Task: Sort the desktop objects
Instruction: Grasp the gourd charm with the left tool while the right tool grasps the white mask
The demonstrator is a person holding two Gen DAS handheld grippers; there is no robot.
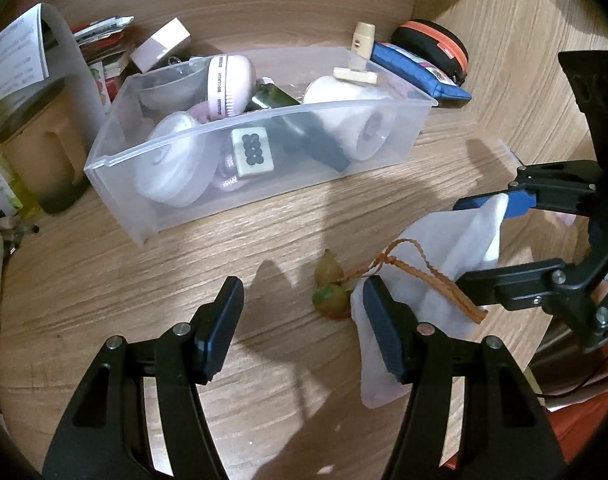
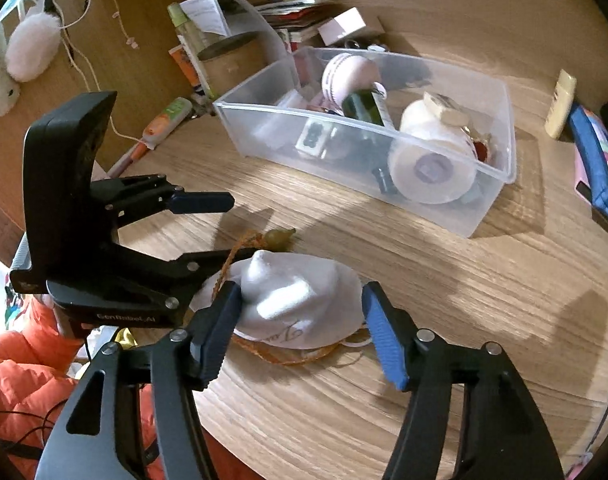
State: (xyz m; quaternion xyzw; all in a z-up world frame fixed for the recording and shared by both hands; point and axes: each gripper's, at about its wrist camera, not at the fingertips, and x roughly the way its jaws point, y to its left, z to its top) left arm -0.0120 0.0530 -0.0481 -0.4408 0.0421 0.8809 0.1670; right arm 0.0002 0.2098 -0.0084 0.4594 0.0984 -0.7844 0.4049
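Note:
A white cloth pouch (image 2: 300,300) with an orange cord (image 1: 436,276) lies on the wooden table between the fingers of my right gripper (image 2: 302,287). The left pad touches the cloth and the right pad stands clear of it, so the jaws are open. A small greenish gourd charm (image 1: 330,292) on the cord rests just beyond the pouch. My left gripper (image 1: 302,282) hovers open over the table beside the pouch, holding nothing. Behind stands a clear plastic bin (image 1: 208,184) holding a paper roll (image 1: 360,120), a mahjong tile (image 1: 252,152) and other small items.
A blue pouch (image 1: 420,76), a black and orange case (image 1: 432,40) and a cream bottle (image 1: 362,44) lie behind the bin. A brown jar (image 1: 44,148), papers and small boxes crowd the far left. An orange garment (image 2: 20,368) lies past the table's near edge.

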